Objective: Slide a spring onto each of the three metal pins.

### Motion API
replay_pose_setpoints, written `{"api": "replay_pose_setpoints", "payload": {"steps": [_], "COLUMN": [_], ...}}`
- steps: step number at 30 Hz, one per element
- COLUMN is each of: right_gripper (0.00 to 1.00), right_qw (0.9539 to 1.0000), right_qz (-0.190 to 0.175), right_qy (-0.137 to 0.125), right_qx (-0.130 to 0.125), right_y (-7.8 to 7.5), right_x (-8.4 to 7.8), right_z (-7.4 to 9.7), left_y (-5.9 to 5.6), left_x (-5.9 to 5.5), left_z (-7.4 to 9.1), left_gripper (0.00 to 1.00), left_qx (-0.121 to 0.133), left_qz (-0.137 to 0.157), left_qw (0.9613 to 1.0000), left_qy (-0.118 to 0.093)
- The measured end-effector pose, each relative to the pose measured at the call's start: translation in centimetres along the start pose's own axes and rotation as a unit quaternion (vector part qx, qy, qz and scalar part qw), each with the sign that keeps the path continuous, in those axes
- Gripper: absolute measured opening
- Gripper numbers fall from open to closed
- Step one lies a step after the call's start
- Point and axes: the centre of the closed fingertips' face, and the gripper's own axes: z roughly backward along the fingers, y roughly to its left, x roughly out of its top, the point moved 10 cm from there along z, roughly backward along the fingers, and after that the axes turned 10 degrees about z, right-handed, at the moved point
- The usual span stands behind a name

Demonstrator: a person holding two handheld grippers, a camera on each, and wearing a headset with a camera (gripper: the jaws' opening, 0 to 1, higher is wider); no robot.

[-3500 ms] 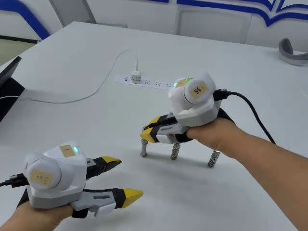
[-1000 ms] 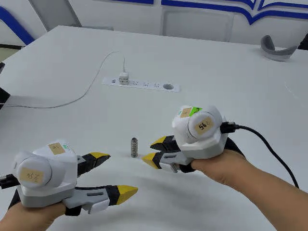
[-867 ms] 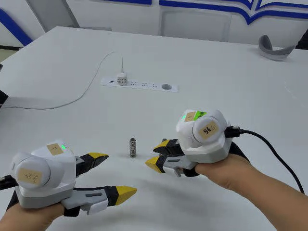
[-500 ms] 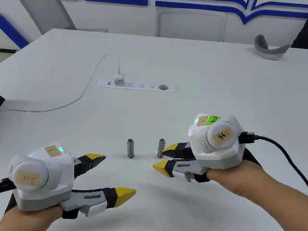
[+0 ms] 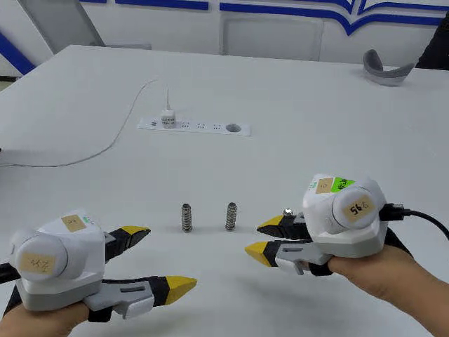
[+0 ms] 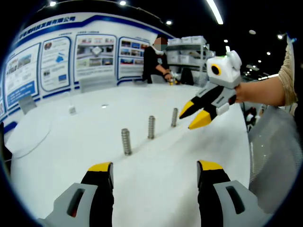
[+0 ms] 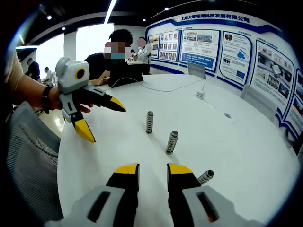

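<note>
1. The white table (image 5: 316, 126) takes up most of the head view. Both grippers are held low over its near edge.
2. The left gripper (image 5: 163, 257) hovers at the near left. Its yellow-tipped fingers are spread wide, with nothing between them, and they point toward the row of pins.
3. The right gripper (image 5: 258, 236) is held at the near right, a black cord trailing from its back. Its fingers are parted by only a narrow gap and hold nothing. In the head view its tips sit just right of the middle pin.
4. A grey curved object (image 5: 382, 69) lies at the far right of the table.
5. A white power strip (image 5: 189, 127) lies flat farther back on the table, well apart from the pins. A white plug (image 5: 168, 116) stands in it.
6. A thin white cable (image 5: 119, 133) runs from the plug and curves off to the left.
7. Three metal pins stand in a row on the table between the grippers, each with a spring coiled around it.
   - The left pin (image 5: 186, 217) and the middle pin (image 5: 231, 216) stand upright in the open.
   - In the head view the third pin (image 5: 287, 211) shows only its top behind the right gripper. In the right gripper view it stands just beside the right-hand finger, clear of it.
</note>
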Motion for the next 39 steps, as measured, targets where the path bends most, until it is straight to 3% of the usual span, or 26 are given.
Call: {"api": "replay_pose_setpoints", "payload": {"steps": [22,39], "right_gripper": [0.33,0.48], "right_qw": [0.999,0.9981], "right_qz": [-0.021,-0.028], "right_qy": [0.002,-0.003], "right_qx": [-0.04,-0.055], "right_y": [-2.2,-3.1], "right_x": [-3.5,-5.0], "right_z": [3.9,5.0], "left_y": [0.0,0.2], "left_x": [0.0,-0.2], "left_z": [-0.1,-0.2], "left_gripper": [0.75,0.76], "left_qx": [0.001,0.002], "left_qz": [0.001,0.005], "left_qw": [1.0,1.0], "left_qy": [0.005,0.008]}}
